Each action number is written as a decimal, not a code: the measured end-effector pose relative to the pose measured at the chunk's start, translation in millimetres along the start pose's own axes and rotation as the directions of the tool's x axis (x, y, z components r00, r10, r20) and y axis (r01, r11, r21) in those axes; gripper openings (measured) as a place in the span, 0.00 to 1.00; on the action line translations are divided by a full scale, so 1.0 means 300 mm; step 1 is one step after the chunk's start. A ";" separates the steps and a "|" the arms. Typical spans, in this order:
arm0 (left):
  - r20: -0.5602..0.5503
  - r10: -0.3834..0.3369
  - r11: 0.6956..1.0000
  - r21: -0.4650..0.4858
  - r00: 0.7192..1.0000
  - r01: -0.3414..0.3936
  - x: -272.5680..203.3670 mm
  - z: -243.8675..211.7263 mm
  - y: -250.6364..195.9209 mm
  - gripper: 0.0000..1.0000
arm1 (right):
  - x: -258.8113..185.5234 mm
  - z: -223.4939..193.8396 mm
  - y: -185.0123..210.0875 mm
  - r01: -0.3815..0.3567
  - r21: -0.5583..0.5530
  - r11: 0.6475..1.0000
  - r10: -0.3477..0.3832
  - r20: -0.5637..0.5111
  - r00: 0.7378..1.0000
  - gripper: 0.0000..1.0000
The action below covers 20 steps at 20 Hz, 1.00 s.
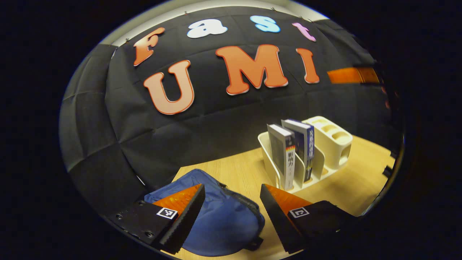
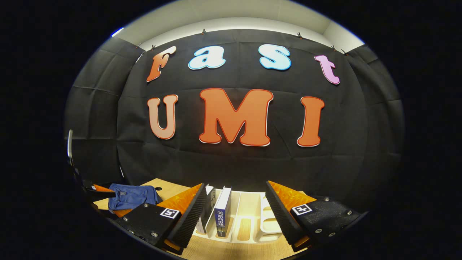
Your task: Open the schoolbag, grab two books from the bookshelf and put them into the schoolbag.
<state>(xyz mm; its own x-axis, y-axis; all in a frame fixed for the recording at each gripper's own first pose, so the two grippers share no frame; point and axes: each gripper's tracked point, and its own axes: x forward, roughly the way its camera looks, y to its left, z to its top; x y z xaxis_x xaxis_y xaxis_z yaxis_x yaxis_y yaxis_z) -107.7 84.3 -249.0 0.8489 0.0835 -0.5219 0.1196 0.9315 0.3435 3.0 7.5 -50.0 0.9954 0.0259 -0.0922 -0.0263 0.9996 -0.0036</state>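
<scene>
— Evidently the opening step: the left gripper [image 1: 232, 202], fingers spread and holding nothing, hangs above the blue schoolbag [image 1: 220, 220] lying on the table [image 1: 361, 180].

— And next?

— Find the zip. The right gripper [image 2: 234, 209], also spread, faces two upright books [image 2: 216, 213] in the cream bookshelf [image 2: 252, 216].

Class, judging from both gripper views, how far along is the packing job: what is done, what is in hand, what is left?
Done: nothing visible. The schoolbag lies on the table, apparently unopened, and both books stand in the rack.
In hand: the left gripper hangs open over the bag; the right gripper is open, facing the books.
Left: open the bag, grab both books, put them in.
</scene>
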 end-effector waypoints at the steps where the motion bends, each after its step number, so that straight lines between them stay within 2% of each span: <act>1: -0.028 -0.015 0.998 0.058 1.000 0.017 0.014 -0.040 -0.028 0.96 | 0.002 -0.009 -0.007 0.006 0.001 1.000 -0.006 -0.006 1.000 0.97; 3: -0.089 -0.048 0.987 0.147 0.995 0.061 0.043 -0.128 -0.069 0.96 | 0.006 -0.030 -0.025 0.016 0.002 1.000 -0.016 -0.020 1.000 0.97; 5: -0.179 -0.065 0.975 0.198 0.982 0.101 0.075 -0.232 -0.098 0.95 | 0.006 -0.051 -0.042 0.028 0.002 1.000 -0.028 -0.034 0.999 0.97; 6: -0.244 -0.063 0.967 0.227 0.968 0.120 0.074 -0.295 -0.104 0.96 | 0.005 -0.062 -0.051 0.035 0.002 0.999 -0.035 -0.042 0.999 0.97; 11: -0.395 -0.014 0.929 0.334 0.918 0.158 0.089 -0.478 -0.102 0.98 | 0.005 -0.110 -0.089 0.061 -0.004 0.998 -0.061 -0.076 0.995 0.97; 14: -0.448 0.023 0.917 0.365 0.894 0.159 0.067 -0.557 -0.091 0.97 | 0.004 -0.128 -0.096 0.067 -0.011 0.998 -0.067 -0.089 0.994 0.97; 16: -0.458 0.051 0.906 0.394 0.888 0.151 0.081 -0.582 -0.077 0.96 | 0.009 -0.138 -0.095 0.064 -0.016 0.998 -0.066 -0.098 0.993 0.97; 20: -0.478 0.039 0.906 0.387 0.878 0.171 0.087 -0.596 -0.084 0.94 | 0.017 -0.148 -0.083 0.051 -0.029 0.998 -0.054 -0.104 0.993 0.97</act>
<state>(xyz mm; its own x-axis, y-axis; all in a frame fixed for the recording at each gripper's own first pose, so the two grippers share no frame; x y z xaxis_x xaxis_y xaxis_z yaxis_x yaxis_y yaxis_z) -180.6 126.4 -411.0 0.5037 0.2785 -0.8178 0.4522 0.7216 0.5242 4.6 -17.4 -94.5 0.9803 -0.0290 -0.1953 0.0221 0.9991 -0.0371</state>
